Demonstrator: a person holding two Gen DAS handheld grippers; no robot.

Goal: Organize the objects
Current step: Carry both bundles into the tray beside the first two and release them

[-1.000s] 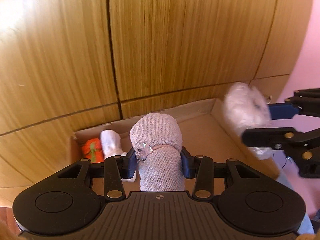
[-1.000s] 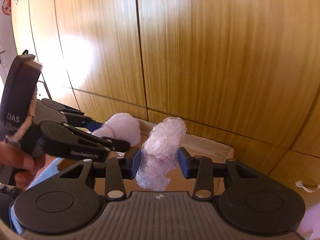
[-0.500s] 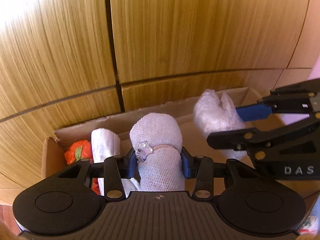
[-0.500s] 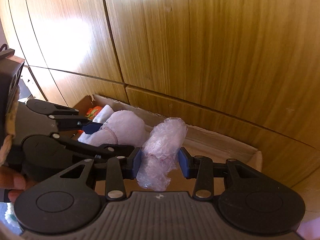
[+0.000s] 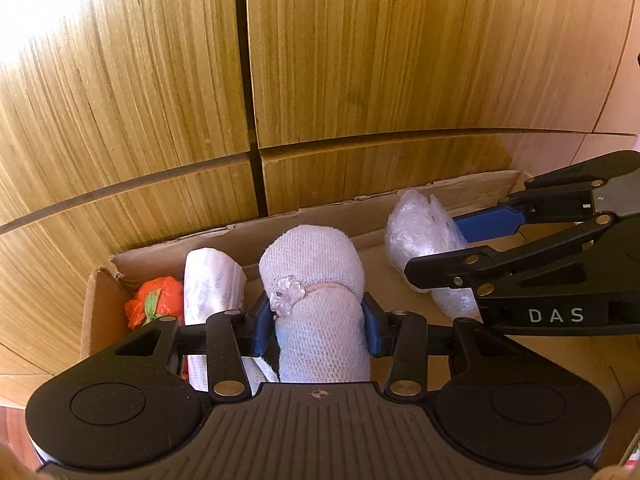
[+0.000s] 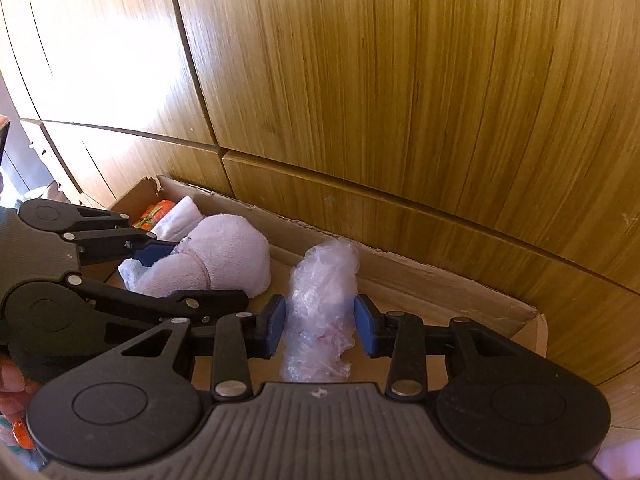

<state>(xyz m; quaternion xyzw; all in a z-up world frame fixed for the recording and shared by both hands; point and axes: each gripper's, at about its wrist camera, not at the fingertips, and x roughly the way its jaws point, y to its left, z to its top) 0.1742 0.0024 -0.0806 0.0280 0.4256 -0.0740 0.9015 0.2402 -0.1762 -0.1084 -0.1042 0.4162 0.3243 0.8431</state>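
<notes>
The left gripper [image 5: 316,330] has its blue fingers [image 5: 262,328] pinching a rolled pale-pink knitted cloth [image 5: 316,300] tied with a clear bead flower, held over an open brown cardboard box [image 5: 452,192] against wooden cabinet doors [image 5: 360,60]. Beside it the right gripper [image 6: 320,326] pinches a crinkled clear-plastic bundle [image 6: 322,308] above the same box. An orange wrapped bundle [image 5: 154,306] and a white rolled cloth [image 5: 210,292] lie in the box's left end.

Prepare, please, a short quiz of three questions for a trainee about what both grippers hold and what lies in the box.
1. True or false: the left gripper is shut on the knitted roll.
2. What does the right gripper hold? A) plastic-wrapped bundle B) orange item C) nothing
3. Which object lies nearest the left end of the cardboard box?

Key: 1 true; 2 A; 3 the orange item, beside the white roll.
</notes>
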